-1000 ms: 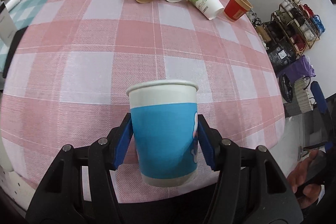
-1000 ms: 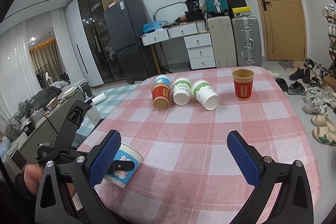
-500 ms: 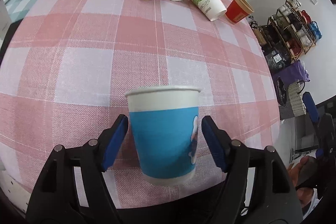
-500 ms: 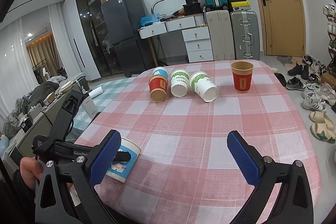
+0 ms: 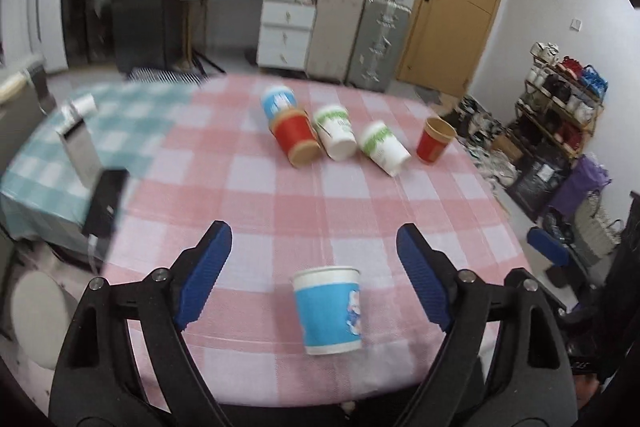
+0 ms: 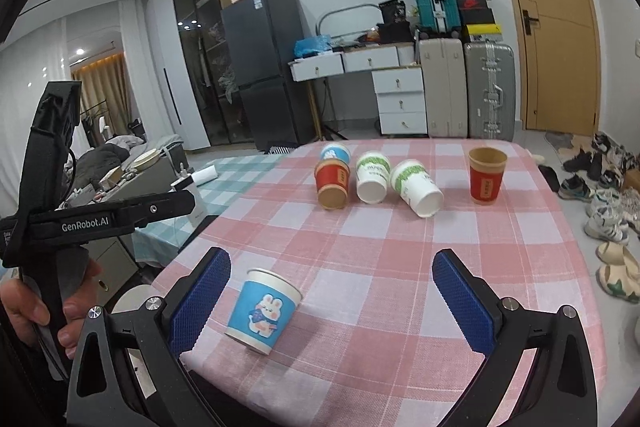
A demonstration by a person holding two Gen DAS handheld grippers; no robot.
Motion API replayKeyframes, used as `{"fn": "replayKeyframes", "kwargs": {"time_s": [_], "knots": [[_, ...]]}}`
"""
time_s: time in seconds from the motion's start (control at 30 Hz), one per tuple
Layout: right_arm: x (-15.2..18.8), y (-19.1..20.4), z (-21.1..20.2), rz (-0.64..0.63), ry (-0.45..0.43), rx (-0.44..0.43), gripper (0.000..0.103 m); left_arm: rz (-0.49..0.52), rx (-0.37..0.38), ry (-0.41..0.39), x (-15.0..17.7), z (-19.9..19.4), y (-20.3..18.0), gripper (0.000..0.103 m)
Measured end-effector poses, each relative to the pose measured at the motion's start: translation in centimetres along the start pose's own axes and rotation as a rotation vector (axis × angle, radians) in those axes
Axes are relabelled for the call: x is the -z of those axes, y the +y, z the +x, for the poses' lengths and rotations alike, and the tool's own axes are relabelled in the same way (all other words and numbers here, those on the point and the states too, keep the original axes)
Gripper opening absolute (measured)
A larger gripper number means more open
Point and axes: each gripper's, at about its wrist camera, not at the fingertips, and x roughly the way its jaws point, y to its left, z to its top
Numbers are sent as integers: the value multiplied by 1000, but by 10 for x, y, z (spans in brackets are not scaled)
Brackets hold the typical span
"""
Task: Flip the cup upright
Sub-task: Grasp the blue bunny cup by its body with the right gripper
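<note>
A blue paper cup with a rabbit picture (image 5: 329, 309) stands upright near the table's front edge; it also shows in the right wrist view (image 6: 262, 309). My left gripper (image 5: 314, 271) is open and empty, drawn back above and behind the cup. My right gripper (image 6: 334, 291) is open and empty, with the cup beside its left finger (image 6: 200, 297). Far back lie a blue cup (image 5: 277, 103), a red cup (image 5: 297, 141) and two white-green cups (image 5: 337, 138) (image 5: 385, 147) on their sides. A red cup (image 5: 434, 141) stands upright at the right.
The pink checked tablecloth (image 5: 248, 195) covers the table; a teal checked part (image 5: 60, 163) lies at the left with a metal stand (image 5: 80, 151). Suitcases, drawers and a door stand behind. Shoes and a rack (image 5: 560, 103) are on the right.
My left gripper opened and let go of the blue cup, then pulled back and tilted up. The cup now stands upright on the table. The right gripper stayed open.
</note>
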Motion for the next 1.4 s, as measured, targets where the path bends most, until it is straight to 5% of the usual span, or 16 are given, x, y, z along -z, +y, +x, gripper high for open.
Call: {"fn": "replayKeyframes", "kwargs": {"time_s": [0.17,0.33,0.63,0.9,1.13,1.4], "knots": [[-4,16,-14,-26,-42,-21,103,17,-36,-77,1,-30,2,87],[5,27,-18,-44,-29,-12,103,-14,-38,-112,12,-51,15,102],[15,35,6,-26,48,-34,103,-51,-62,-132,40,-67,37,102],[10,31,79,83,317,-125,103,-73,-98,-157,56,-71,57,102],[24,3,150,307,586,-202,103,-96,-106,-112,60,-54,73,102],[37,2,203,383,759,-241,103,-70,-132,-101,57,-35,86,102]]}}
